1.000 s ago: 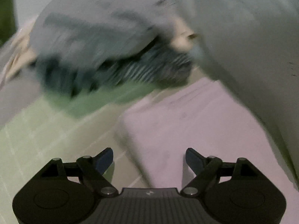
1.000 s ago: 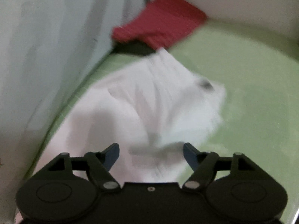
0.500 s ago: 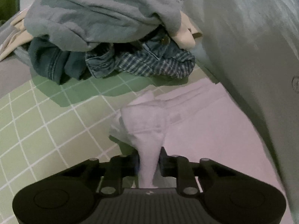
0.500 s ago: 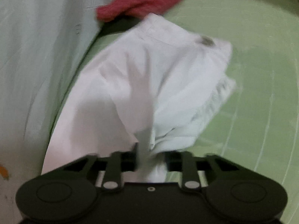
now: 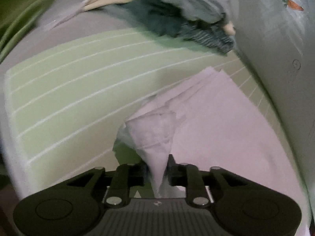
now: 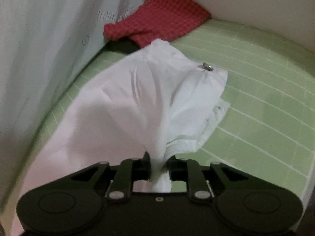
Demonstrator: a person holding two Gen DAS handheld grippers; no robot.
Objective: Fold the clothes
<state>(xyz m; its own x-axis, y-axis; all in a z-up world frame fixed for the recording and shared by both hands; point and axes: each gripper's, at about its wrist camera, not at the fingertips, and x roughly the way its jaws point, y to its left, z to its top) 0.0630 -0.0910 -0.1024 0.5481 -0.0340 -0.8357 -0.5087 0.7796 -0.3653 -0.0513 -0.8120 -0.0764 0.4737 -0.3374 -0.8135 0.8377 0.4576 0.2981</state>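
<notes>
**Ana:** Left wrist view first: the left gripper (image 5: 157, 169) is clamped on a bunched edge of the white woven-cotton garment (image 5: 216, 129), which fans out from the jaws across the pale green mat with the white grid (image 5: 78, 82). At the back sits a rumpled heap of blue denim and grey clothes (image 5: 177, 17), well apart from the white piece. A pale sheet printed with a small carrot (image 5: 285, 39) hangs along the right.

**Ben:** And the other camera?

**Ana:** Right wrist view: the right gripper (image 6: 159, 169) is closed tight on another gathered edge of the same white garment (image 6: 137, 102), near the end with a small metal button (image 6: 206, 66). The cloth lifts off the mat (image 6: 265, 108) at the jaws and drapes down. A red waffle-knit cloth (image 6: 163, 23) lies beyond, by the wall.

**Ben:** How will it handle?

**Ana:** Light and limp, I'd judge, with no stiffness of its own, so it sags between the two grips and creases easily. Holding at edges or corners keeps it spread; a bunched pinch like these risks layers slipping out unevenly
</notes>
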